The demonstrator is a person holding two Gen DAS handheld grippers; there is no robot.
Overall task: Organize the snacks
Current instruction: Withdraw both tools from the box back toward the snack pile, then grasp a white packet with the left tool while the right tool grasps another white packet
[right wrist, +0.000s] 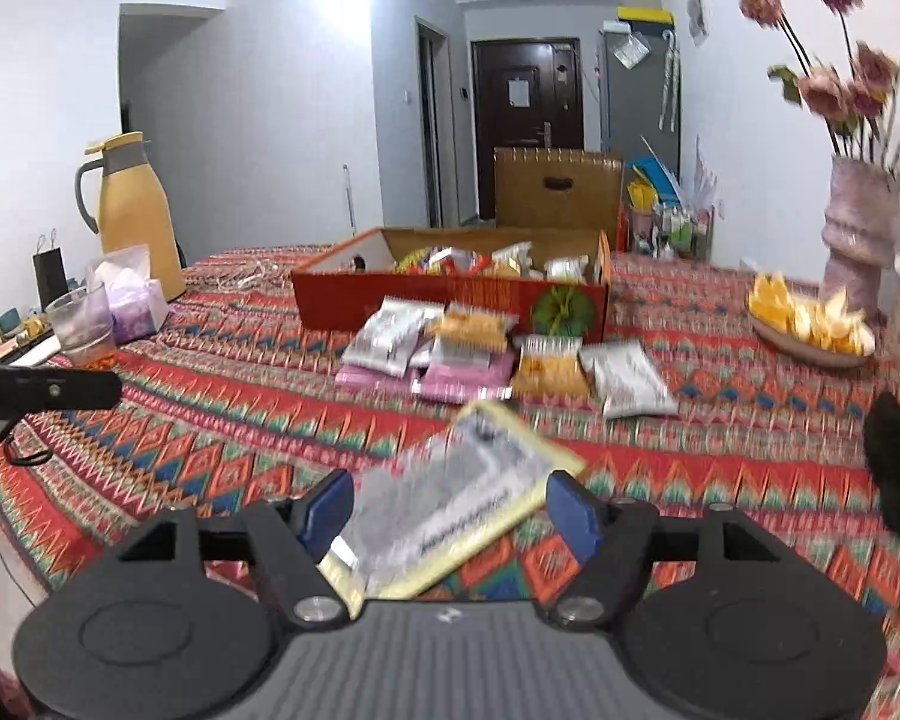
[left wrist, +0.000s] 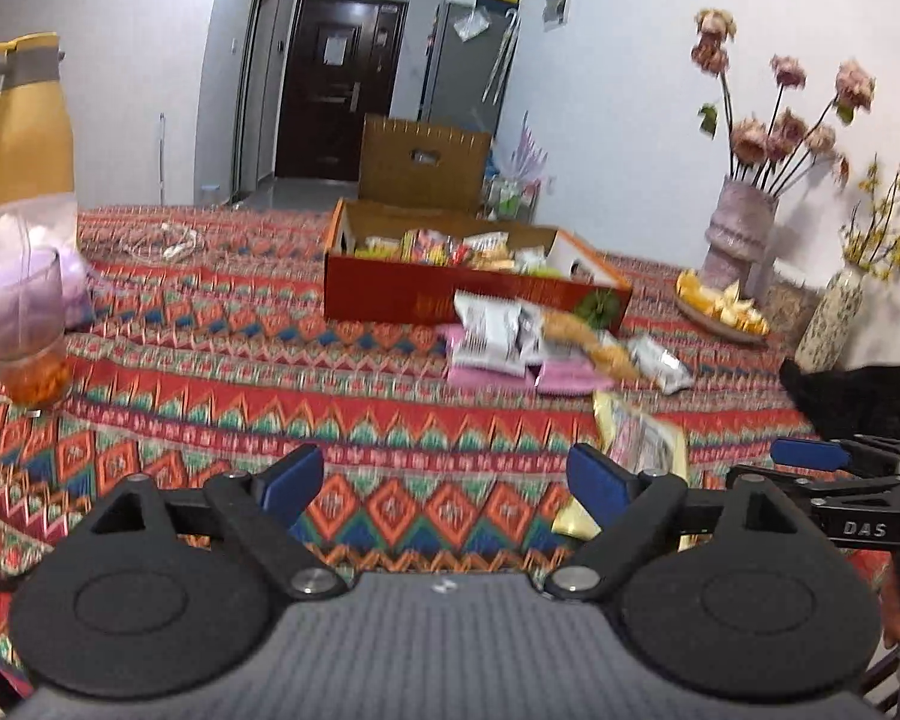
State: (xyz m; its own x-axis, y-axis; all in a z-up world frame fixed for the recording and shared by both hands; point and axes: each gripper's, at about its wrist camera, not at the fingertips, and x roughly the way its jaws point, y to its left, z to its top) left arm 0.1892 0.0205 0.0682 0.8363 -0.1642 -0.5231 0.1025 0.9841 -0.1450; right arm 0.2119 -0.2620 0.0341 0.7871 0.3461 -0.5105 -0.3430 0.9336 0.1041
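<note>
Snacks (right wrist: 492,348) heaped before red box (right wrist: 450,300) on tabletop (left wrist: 210,360). Left tool (left wrist: 444,486) released, empty. Right tool (right wrist: 450,510) released; yellow packet (right wrist: 456,498) lies loose between fingers.

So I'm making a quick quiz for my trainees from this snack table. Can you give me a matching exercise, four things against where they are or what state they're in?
Things:
1. yellow-edged packet
2. red box
3. yellow jug
4. left claw

Places or states:
A. open, nothing between its fingers
B. far left of the table
C. between the right claw's open fingers
D. open-topped, snacks inside

Pairs: 1-C, 2-D, 3-B, 4-A
</note>
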